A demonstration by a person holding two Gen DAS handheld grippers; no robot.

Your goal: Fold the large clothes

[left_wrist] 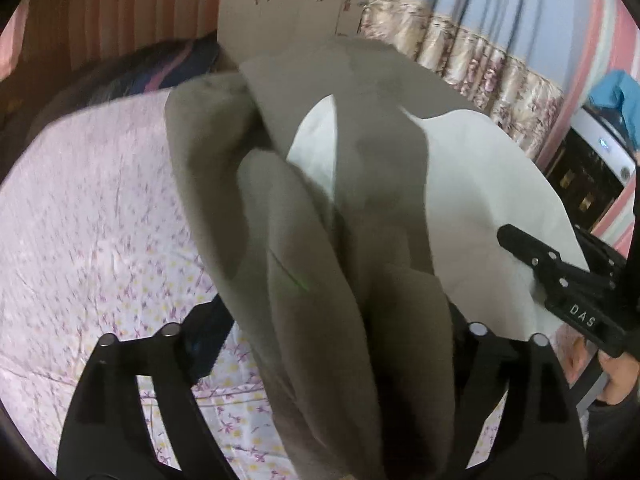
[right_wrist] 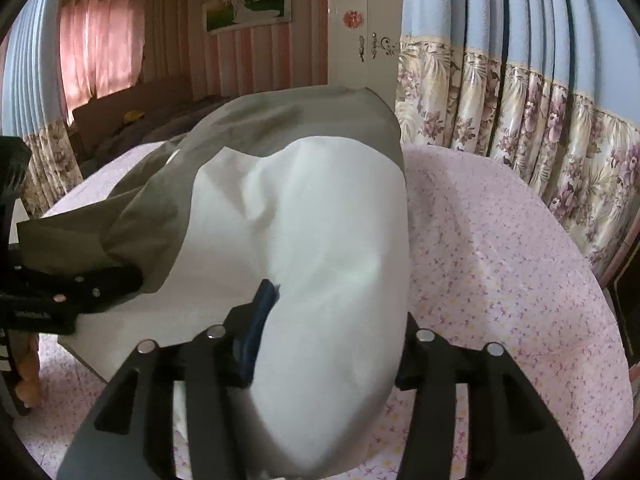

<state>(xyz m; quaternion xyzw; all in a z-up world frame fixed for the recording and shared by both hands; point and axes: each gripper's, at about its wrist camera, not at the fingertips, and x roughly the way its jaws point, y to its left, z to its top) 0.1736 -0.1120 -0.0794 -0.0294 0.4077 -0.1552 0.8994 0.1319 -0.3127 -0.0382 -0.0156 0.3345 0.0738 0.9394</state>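
A large olive garment [left_wrist: 304, 240] with a white lining [right_wrist: 320, 240] is lifted off the bed's pink flowered sheet [left_wrist: 80, 220]. In the left wrist view a thick olive fold runs between the fingers of my left gripper [left_wrist: 340, 312], filling the gap and touching both. In the right wrist view my right gripper [right_wrist: 332, 320] is shut on a fat roll of the white lining, its blue pad [right_wrist: 260, 320] pressed into the cloth. The left gripper [right_wrist: 116, 276] shows at the left edge under an olive fold. The right gripper [left_wrist: 516, 240] lies against the lining at the right.
The flowered sheet [right_wrist: 500, 260] spreads around the garment. Floral-hemmed blue curtains [right_wrist: 520, 100] hang behind, beside a white wardrobe [right_wrist: 364, 40]. A dark cabinet [left_wrist: 580, 184] stands at the right, and dark bedding [left_wrist: 140, 72] lies at the bed's far end. A person's hand [left_wrist: 620, 380] holds the right gripper.
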